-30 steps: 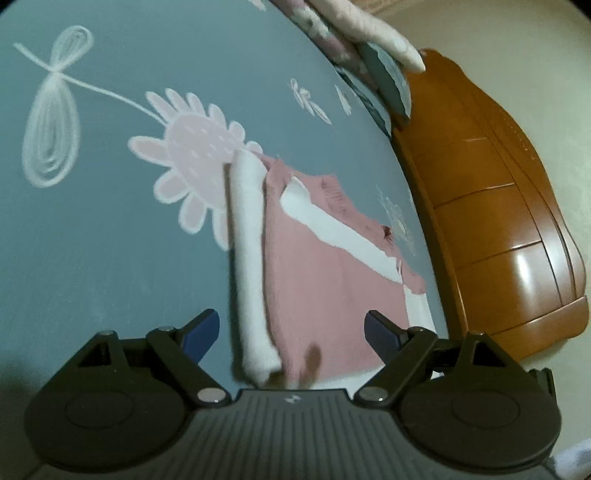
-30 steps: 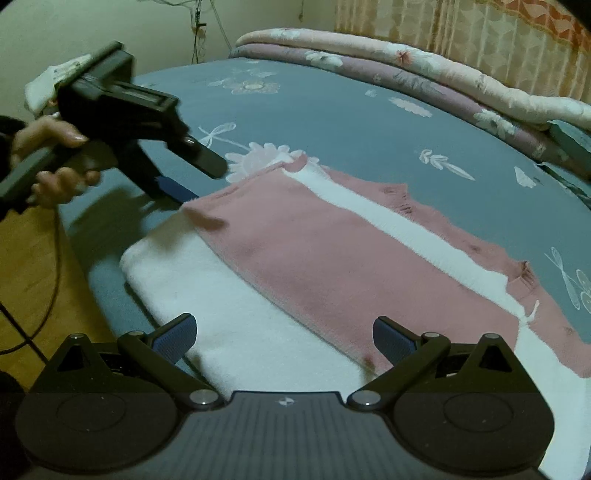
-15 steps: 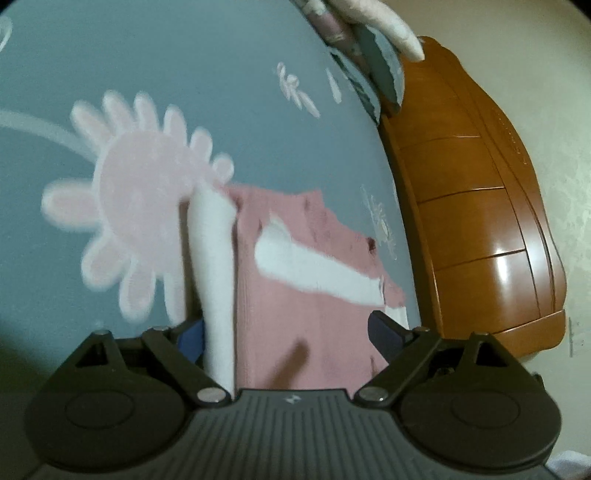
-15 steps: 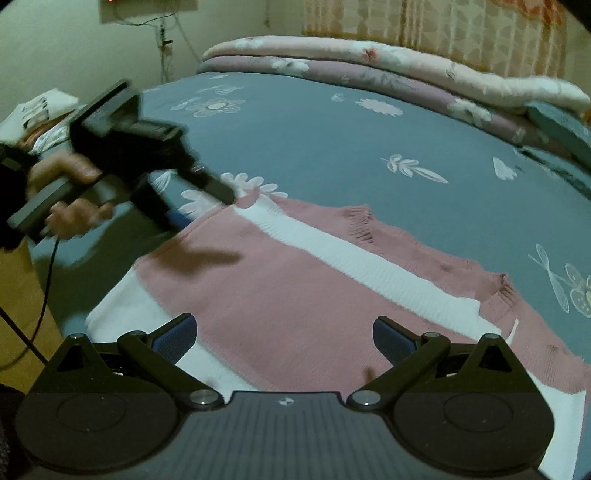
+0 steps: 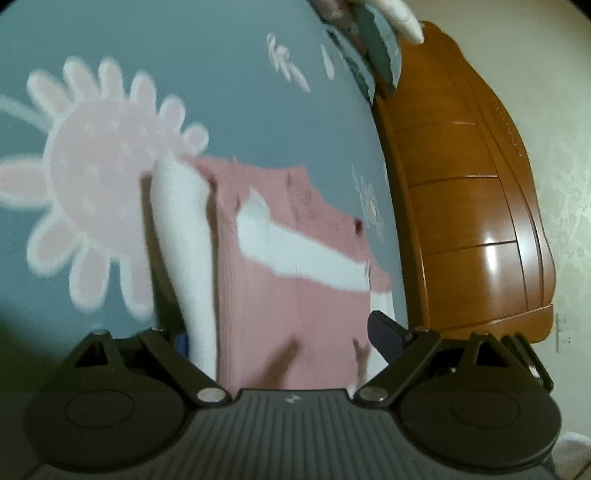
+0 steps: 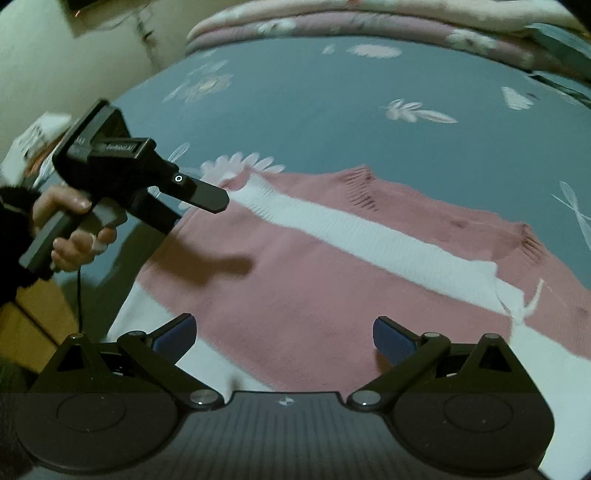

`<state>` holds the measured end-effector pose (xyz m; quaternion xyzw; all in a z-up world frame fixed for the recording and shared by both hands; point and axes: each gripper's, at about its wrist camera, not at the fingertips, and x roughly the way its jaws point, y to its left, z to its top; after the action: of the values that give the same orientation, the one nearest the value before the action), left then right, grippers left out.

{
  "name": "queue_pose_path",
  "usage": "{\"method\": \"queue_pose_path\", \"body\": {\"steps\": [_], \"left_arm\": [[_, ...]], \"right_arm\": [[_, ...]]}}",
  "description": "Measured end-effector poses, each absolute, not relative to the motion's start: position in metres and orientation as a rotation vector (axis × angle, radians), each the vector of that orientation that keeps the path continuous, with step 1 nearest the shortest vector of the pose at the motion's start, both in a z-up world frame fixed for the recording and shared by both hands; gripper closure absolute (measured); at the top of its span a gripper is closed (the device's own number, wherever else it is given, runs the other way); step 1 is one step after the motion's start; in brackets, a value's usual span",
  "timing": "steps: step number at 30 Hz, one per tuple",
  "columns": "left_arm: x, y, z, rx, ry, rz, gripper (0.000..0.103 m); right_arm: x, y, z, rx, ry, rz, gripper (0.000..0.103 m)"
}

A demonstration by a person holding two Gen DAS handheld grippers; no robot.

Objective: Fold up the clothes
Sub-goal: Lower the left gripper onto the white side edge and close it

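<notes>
Currently a pink-and-white sweater (image 6: 332, 288) is seen spread flat on the bed, close to the bed's near edge, with a white band running across it. The left gripper (image 5: 280, 332) is held with its jaws wide; the sweater's end lies between them in the left wrist view, but whether the pads touch the cloth cannot be told through the blur. The right gripper (image 6: 284, 336) is likewise spread wide above the knit, and nothing is clamped in it.

For the next fold to be done well, both layers of the hem should probably be pinched together at matching points by the two grippers, so that the cloth is lifted evenly and carried over without skewing. Thick knit is likely to slip from a shallow bite, so a deep grasp would be advised.

A blue-grey bedsheet (image 6: 332, 122) printed with pale flowers is stretched over the bed. Folded quilts (image 6: 369, 26) are stacked along its far edge, and a polished wooden headboard (image 5: 469, 206) is seen at one end against a pale wall.
</notes>
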<state>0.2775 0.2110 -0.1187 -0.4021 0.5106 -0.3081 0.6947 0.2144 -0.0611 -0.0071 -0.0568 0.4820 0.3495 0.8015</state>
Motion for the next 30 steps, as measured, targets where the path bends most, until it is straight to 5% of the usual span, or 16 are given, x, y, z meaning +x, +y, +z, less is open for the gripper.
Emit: {"method": "queue_pose_path", "body": {"steps": [9, 12, 25, 28, 30], "left_arm": [[0.286, 0.203, -0.127, -0.891, 1.103, -0.738, 0.02], [0.276, 0.207, -0.128, -0.903, 1.125, -0.711, 0.03], [0.301, 0.194, -0.14, -0.88, 1.152, -0.838, 0.035], [0.304, 0.196, -0.142, -0.871, 1.166, -0.843, 0.045], [0.305, 0.203, -0.148, -0.864, 1.188, -0.812, 0.066]], "right_arm": [[0.23, -0.035, 0.002, -0.298, 1.13, 0.955, 0.0], [0.234, -0.03, 0.003, -0.336, 1.123, 0.949, 0.0], [0.215, -0.037, 0.019, -0.291, 1.061, 0.855, 0.0], [0.209, -0.041, 0.023, -0.272, 1.061, 0.798, 0.0], [0.205, -0.043, 0.023, -0.263, 1.063, 0.765, 0.0]]}}
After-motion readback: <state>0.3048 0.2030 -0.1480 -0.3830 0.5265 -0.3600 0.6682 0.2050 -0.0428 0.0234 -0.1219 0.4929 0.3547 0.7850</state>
